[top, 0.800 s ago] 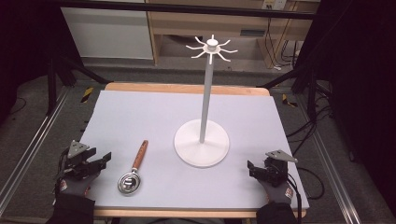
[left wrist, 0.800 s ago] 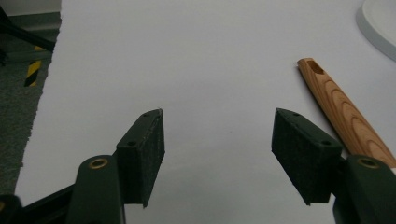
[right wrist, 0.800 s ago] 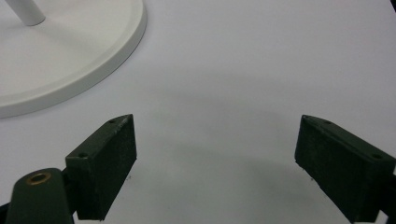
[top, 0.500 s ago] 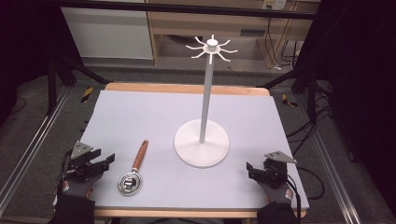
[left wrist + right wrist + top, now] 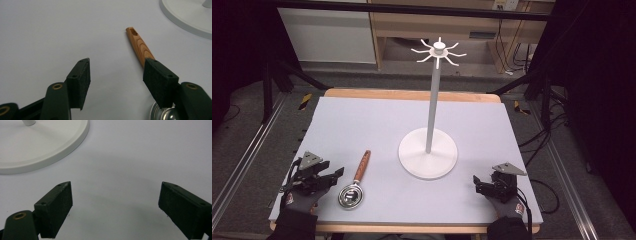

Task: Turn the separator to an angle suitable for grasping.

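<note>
At the 7 o'clock corner of the bench (image 5: 377, 115), the left gripper (image 5: 333, 175) is held low over the grey surface by a gloved hand (image 5: 297, 200), the forearm entering from the bottom edge. The gripper is pointed toward 3 o'clock, at the strainer (image 5: 353, 186) lying just beside it. Its fingers (image 5: 81, 80) are seen spread wide, with bare surface between them and nothing gripped. In the left gripper view, the strainer's wooden handle is seen running from behind the right-hand finger toward 12 o'clock, and part of the metal bowl is visible at the lower right; whether the finger touches the handle cannot be told.

The strainer is found lying flat, its bowl at 6 o'clock and the handle angled toward 12 to 1 o'clock. The white rack stand (image 5: 428, 152) is seen upright near the bench's centre, at 2 o'clock from the strainer and apart from it.

At the 5 o'clock corner, the right gripper (image 5: 476, 183) is held low by the other gloved hand (image 5: 507, 205), pointed toward 9 o'clock. Its fingers (image 5: 56, 207) are likewise wide apart over bare surface, holding nothing.
</note>
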